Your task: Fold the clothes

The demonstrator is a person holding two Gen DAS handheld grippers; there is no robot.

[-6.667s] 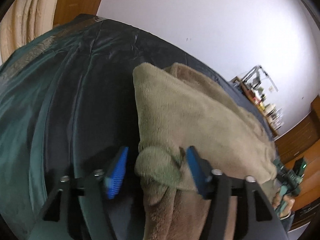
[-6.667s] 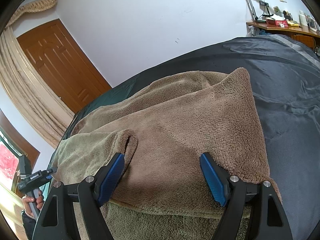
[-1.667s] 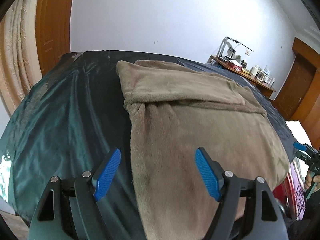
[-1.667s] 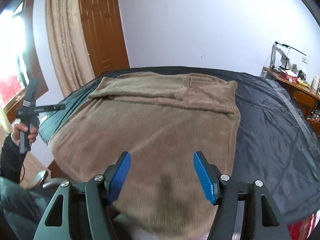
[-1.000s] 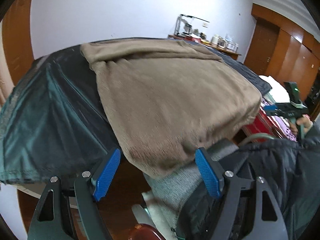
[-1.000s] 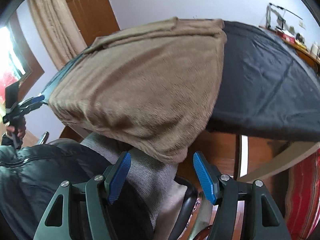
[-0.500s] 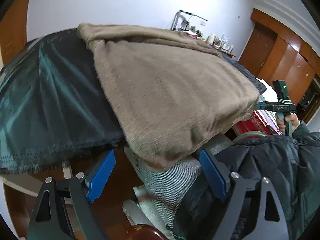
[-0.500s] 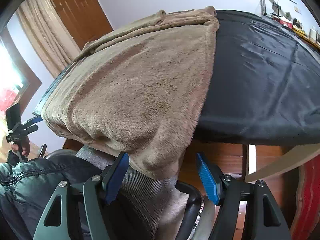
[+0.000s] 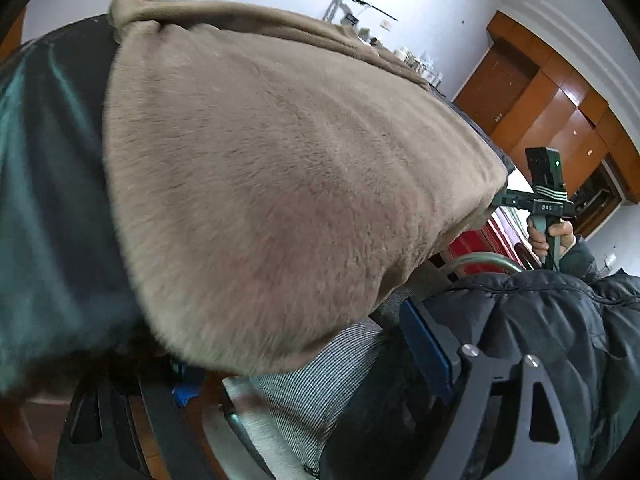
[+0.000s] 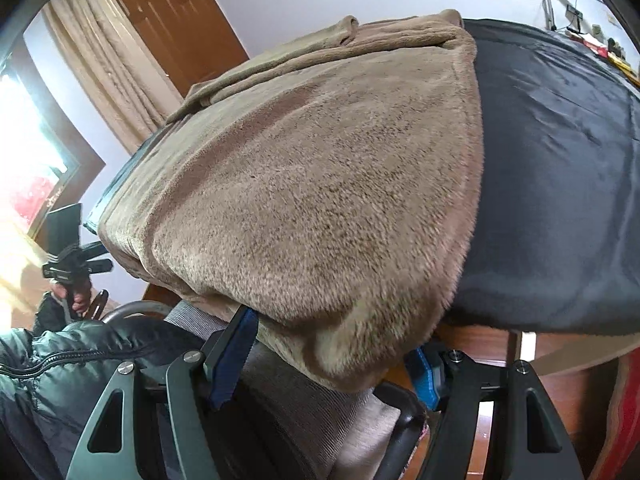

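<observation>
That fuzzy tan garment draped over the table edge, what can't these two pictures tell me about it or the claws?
- Left wrist view: the fuzzy tan garment hangs in front of the left claw, covering one blue fingertip; whether it touches fabric is unclear.
- Right wrist view: the hem hides the tip of one blue finger of the right claw.
- Both views: the garment's underside and the sleeves folded at the far end stay hidden.

Fleece garment (image 10: 320, 184) overhangs the table edge, filling centre frame; dark tablecloth (image 10: 560, 168) at right lies bare; padded jacket (image 9: 552, 340) crowds lower right.
</observation>
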